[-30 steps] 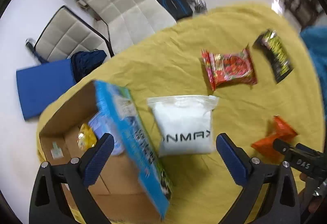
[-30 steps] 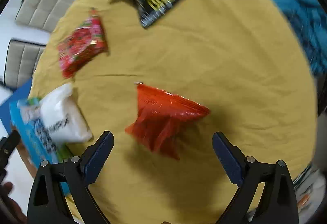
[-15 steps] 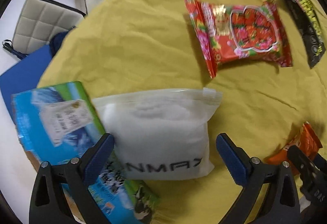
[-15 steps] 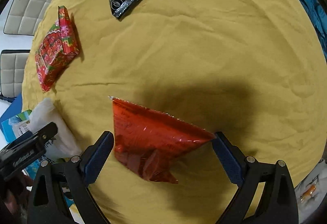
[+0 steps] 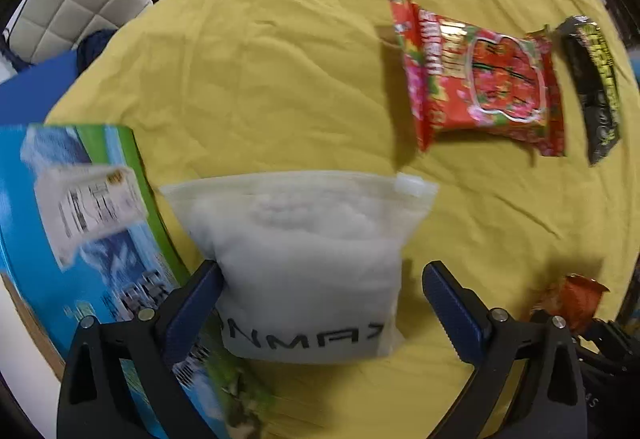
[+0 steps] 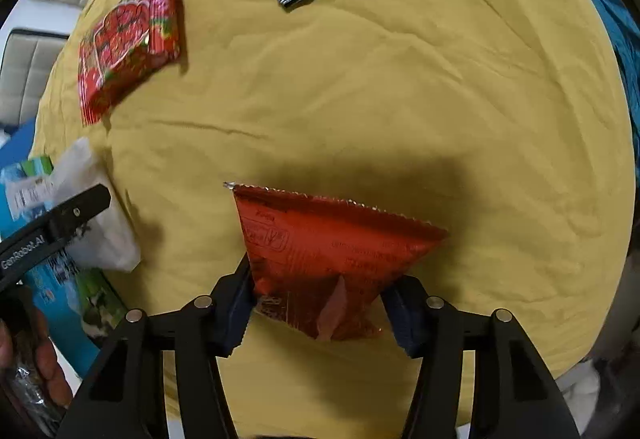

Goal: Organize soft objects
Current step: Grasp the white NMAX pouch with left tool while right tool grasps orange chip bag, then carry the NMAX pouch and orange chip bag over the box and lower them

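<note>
- Right gripper (image 6: 320,295) has dropped right down onto the orange snack bag (image 6: 320,251) over the last second. It was hovering well above it, and now both blue pads look pressed against the bag's lower sides, so I'd call it clamped on the bag, or at least very nearly.
- Left gripper (image 5: 320,299) has come down too, around the white zip pouch (image 5: 308,259). Its left pad touches the pouch edge, but there's a visible gap on the right, so the jaws are spread and not squeezing yet.
- What that means: both hands are lining up a pick at once. The orange one is probably ready to lift, while the white one needs the jaws to close first.
- Nothing has left the yellow cloth (image 5: 280,79) yet; every bag sits flat on it.
- The blue-green carton (image 5: 80,219) sits just left of the white pouch, touching it. My guess is that's where stuff goes, though its inside isn't visible right now.
- Count of soft packs on the cloth, four total: one white pouch, one orange bag, one red flowery packet (image 5: 480,79), one black-and-yellow packet (image 5: 596,79).
- Also: one carton, two grippers.
</note>
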A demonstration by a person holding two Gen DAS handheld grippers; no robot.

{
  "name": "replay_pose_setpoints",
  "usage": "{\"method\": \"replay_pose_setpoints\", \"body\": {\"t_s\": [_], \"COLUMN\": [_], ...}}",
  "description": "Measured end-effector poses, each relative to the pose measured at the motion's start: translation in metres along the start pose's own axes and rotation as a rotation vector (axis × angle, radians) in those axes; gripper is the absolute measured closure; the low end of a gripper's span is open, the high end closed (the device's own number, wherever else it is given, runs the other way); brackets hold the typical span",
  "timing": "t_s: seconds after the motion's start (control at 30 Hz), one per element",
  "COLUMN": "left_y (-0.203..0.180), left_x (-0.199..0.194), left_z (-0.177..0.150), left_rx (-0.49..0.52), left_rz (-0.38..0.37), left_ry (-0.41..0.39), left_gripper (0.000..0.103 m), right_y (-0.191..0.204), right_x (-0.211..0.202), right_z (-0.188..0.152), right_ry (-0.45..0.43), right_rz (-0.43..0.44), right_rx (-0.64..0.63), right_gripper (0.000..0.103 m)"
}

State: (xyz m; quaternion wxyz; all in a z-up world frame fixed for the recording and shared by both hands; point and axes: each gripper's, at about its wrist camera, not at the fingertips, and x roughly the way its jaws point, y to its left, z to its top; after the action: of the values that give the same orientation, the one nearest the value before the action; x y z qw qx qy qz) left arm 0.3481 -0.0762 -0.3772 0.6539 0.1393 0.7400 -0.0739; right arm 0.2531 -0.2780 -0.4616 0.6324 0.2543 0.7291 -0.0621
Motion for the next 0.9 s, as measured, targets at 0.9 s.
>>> {"method": "replay_pose_setpoints", "body": {"t_s": [0.9], "left_y": [-0.038], "left_x": [0.054], "left_z": [-0.12], "left_rx": [-0.059], "left_rz": [-0.136], "left_ry": [0.047], "left_gripper": [0.028], "right_y": [0.015], "right_x": [-0.026], "right_z": [-0.016], "right_ry": [0.05], "right_rz": [-0.2], "right_rx": [-0.3], "right_gripper": [0.057]}}
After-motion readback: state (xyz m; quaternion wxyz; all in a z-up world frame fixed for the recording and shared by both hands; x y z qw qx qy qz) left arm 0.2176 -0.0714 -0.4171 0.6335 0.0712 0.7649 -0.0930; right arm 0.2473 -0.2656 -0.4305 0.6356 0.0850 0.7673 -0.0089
